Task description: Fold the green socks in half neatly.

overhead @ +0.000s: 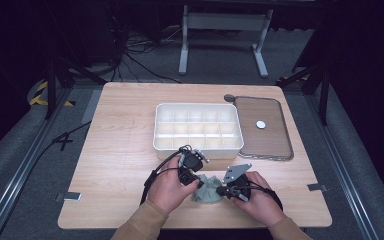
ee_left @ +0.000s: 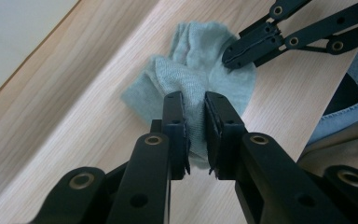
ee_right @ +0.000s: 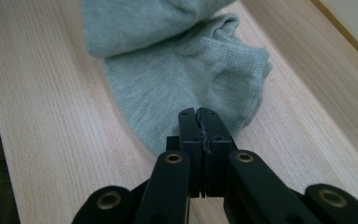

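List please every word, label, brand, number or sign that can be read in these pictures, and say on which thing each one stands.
There is no readable text in any view.
The grey-green cloth, the white divided box, the lid beside it with a small white disc, and the wooden table bear no print or label.
The left gripper and right gripper show plain black jaws with bare rivets.

Sock [ee_left: 200,70] fold between left claw [ee_left: 195,135] jaws hidden below the pads. In the right gripper view, sock top cut off by the frame edge above right claw [ee_right: 199,133]; cloth hem under its closed tips hidden (grip unclear). Small white disc [overhead: 261,124] beyond claws too small to identify.
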`<control>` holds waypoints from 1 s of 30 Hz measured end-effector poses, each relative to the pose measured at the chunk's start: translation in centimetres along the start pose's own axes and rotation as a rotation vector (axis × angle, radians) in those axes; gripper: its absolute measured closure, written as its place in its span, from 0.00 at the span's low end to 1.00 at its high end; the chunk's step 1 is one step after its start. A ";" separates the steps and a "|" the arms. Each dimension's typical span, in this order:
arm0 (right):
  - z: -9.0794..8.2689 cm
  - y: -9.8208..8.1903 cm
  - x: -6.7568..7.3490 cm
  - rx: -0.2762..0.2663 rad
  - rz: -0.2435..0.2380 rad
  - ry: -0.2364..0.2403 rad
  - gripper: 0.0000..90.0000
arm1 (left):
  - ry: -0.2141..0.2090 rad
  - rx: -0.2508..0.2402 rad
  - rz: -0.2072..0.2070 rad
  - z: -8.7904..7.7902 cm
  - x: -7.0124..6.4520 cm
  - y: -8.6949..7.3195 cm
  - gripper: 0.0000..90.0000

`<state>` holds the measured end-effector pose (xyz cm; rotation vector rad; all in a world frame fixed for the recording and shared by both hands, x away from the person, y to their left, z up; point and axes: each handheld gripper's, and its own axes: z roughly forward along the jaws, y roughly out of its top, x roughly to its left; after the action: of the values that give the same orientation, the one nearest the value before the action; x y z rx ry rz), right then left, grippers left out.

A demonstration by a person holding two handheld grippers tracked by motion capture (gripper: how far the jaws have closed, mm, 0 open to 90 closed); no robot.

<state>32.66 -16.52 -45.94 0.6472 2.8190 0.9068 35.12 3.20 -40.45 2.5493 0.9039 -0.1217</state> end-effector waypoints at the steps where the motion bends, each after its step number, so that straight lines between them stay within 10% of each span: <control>1: 0.0 -0.2 0.0 -0.012 -0.002 0.000 0.99 | 0.001 0.001 0.005 0.2 0.0 0.1 0.88; 21: 0.0 -1.0 -0.1 -0.070 0.014 0.007 0.99 | -0.012 -0.029 0.051 1.9 -0.8 1.1 0.89; 30: 0.0 -1.1 -0.2 -0.074 0.016 0.015 0.99 | -0.244 -0.108 0.027 1.5 0.0 0.7 0.64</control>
<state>32.44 -17.41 -46.54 0.6565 2.7820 1.0183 35.66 2.10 -41.57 2.3817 0.7602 -0.3568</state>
